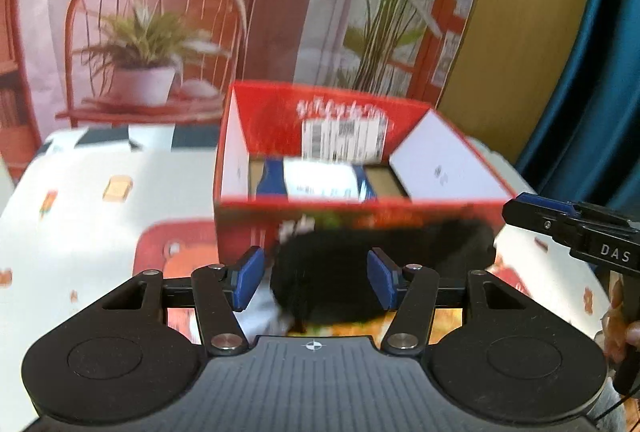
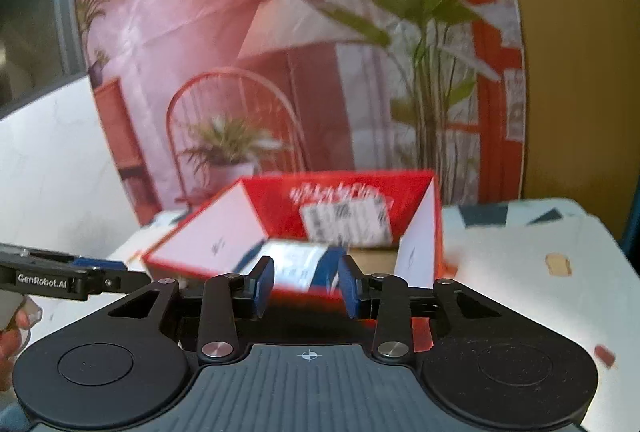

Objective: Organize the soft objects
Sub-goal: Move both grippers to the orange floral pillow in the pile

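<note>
Standing apart, the left gripper point(image 1: 316, 282) jaws frame a black soft object point(image 1: 380, 264) without pressing it. The object lies on the table point(image 1: 80, 192) against the front wall of the red box point(image 1: 400, 206), long axis crosswise, running rightward. The right gripper point(image 2: 306, 286) jaws are parted and empty, facing the box.

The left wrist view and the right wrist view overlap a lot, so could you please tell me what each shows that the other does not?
Only the left wrist view shows the black soft object on the patterned tablecloth, between the open left gripper fingers, in front of the red box.

Only the right wrist view shows the open right gripper fingers head-on, with nothing between them.

Both show the red box with its flaps up, a blue-and-white item inside, and the printed backdrop.
</note>
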`<action>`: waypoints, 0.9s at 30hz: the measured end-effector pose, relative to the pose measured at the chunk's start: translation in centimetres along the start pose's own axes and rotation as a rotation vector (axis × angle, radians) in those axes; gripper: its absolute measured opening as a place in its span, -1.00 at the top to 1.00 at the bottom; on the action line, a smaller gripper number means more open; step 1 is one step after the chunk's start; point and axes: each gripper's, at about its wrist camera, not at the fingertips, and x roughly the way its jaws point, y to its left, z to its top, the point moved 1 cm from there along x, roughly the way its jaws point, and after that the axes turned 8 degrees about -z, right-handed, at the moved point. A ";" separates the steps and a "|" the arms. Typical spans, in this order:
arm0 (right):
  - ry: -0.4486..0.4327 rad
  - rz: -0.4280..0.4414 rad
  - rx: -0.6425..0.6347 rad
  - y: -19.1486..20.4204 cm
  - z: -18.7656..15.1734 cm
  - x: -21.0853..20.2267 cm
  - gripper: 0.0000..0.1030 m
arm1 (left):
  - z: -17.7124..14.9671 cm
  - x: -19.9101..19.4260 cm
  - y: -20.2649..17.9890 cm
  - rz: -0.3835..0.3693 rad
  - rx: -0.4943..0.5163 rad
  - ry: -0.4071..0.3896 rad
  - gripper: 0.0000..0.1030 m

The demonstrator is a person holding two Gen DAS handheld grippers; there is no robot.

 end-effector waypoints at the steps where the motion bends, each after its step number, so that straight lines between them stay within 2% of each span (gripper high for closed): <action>1: 0.013 0.003 -0.004 0.2 -0.6 -0.1 0.35 | -0.5 0.1 0.2 0.006 -0.010 0.013 -0.16; 6: 0.083 0.011 0.003 0.4 -3.0 -0.2 0.27 | -2.4 0.5 1.3 0.020 -0.074 0.053 -0.16; 8: 0.108 0.012 0.012 0.5 -3.8 -0.2 0.16 | -3.0 0.5 1.7 0.024 -0.099 0.064 -0.16; 11: 0.147 0.020 0.024 0.5 -4.9 -0.2 0.02 | -3.8 0.5 2.0 0.019 -0.135 0.083 -0.16; 14: 0.180 0.023 0.016 1.0 -5.8 -0.2 -0.01 | -4.6 0.7 2.1 -0.003 -0.173 0.094 -0.16; 19: 0.245 0.046 -0.008 2.5 -7.2 0.4 -0.23 | -6.2 1.7 1.5 0.009 -0.176 0.137 -0.16; 27: 0.320 0.009 0.022 2.3 -8.4 1.5 -0.25 | -8.0 2.1 2.0 0.024 -0.177 0.162 -0.13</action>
